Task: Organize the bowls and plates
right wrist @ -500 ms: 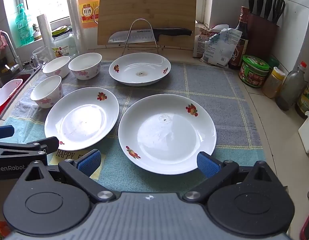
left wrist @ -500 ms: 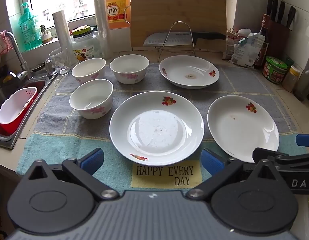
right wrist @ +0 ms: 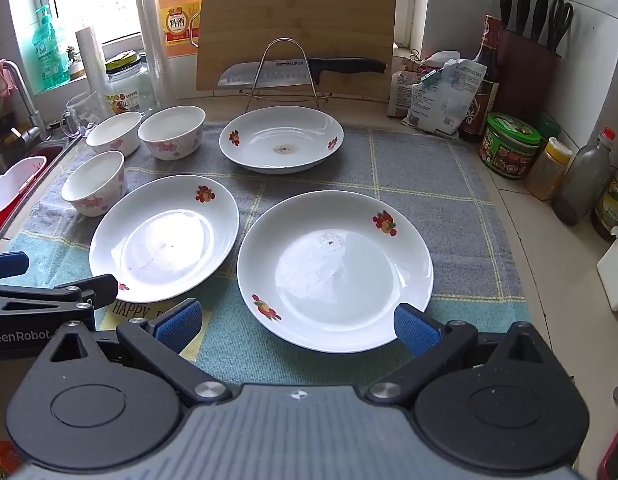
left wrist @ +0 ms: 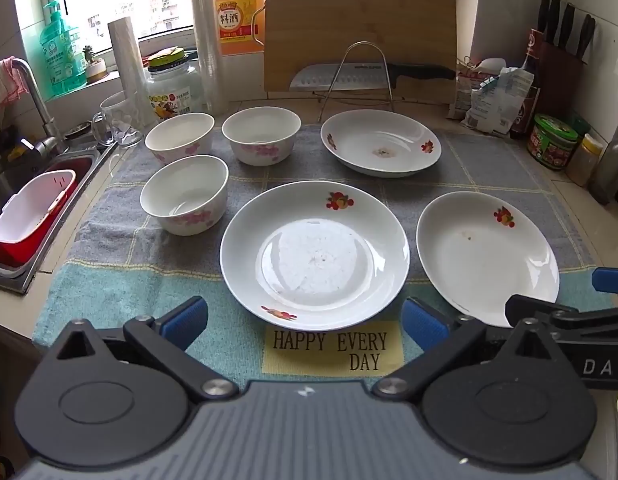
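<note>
Three shallow plates [left wrist: 315, 256] and three flowered bowls [left wrist: 185, 196] lie apart on a checked towel [left wrist: 489, 168], the plates at centre and right of the left view, the bowls at upper left. Glazed china: stiff, slick, breakable, likely fairly heavy; best pinched at a rim. The left gripper [left wrist: 305, 320] and right gripper [right wrist: 297, 320] hang spread wide, holding nothing. A sink [left wrist: 25, 184] lies at far left; jars and a knife block crowd the upper right. One far plate [right wrist: 281, 140] seems stained at its centre, though glare hampers that.
</note>
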